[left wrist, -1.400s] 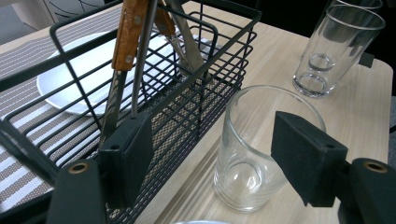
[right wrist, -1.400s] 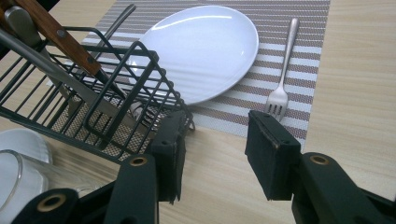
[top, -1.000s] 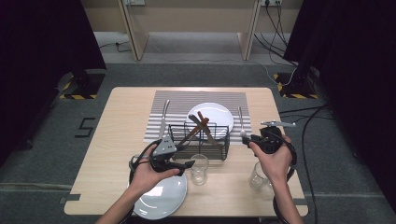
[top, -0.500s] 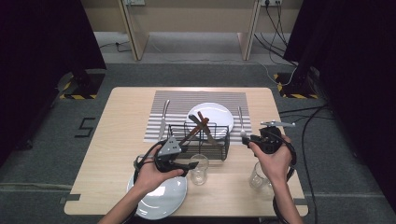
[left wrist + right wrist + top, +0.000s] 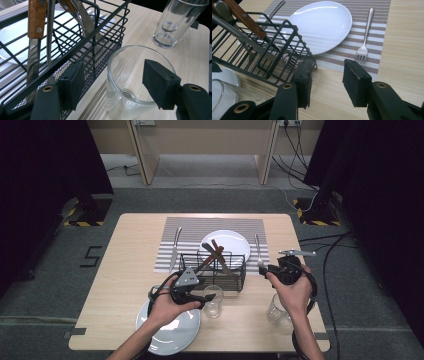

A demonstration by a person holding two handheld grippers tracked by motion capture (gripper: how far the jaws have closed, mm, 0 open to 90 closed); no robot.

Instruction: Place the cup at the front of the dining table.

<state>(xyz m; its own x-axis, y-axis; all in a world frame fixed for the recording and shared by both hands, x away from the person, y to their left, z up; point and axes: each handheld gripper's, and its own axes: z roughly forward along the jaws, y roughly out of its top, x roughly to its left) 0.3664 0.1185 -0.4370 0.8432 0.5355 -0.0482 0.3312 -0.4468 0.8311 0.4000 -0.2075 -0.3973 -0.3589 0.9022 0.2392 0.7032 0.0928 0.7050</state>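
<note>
Now the left gripper [image 5: 113, 87] has just been closing around the glass [image 5: 136, 82], which stands at 5 o'clock of the wire caddy [image 5: 214, 271], just beside it. Jaws straddle the rim, pads not yet pressing. Grab looks imminent. Right gripper [image 5: 325, 82] is apart, holding nothing, near the fork [image 5: 364, 40].

The wire basket [image 5: 214, 270] stands mid-table, blocking the straight path between the near edge and the plate [image 5: 231, 241] at its 12 o'clock. At the basket's 6 o'clock a glass [image 5: 213, 301] crowds the gap, touching-close to the wire. From 9 o'clock, bare tabletop [image 5: 125, 265] leaves open passage.
</note>
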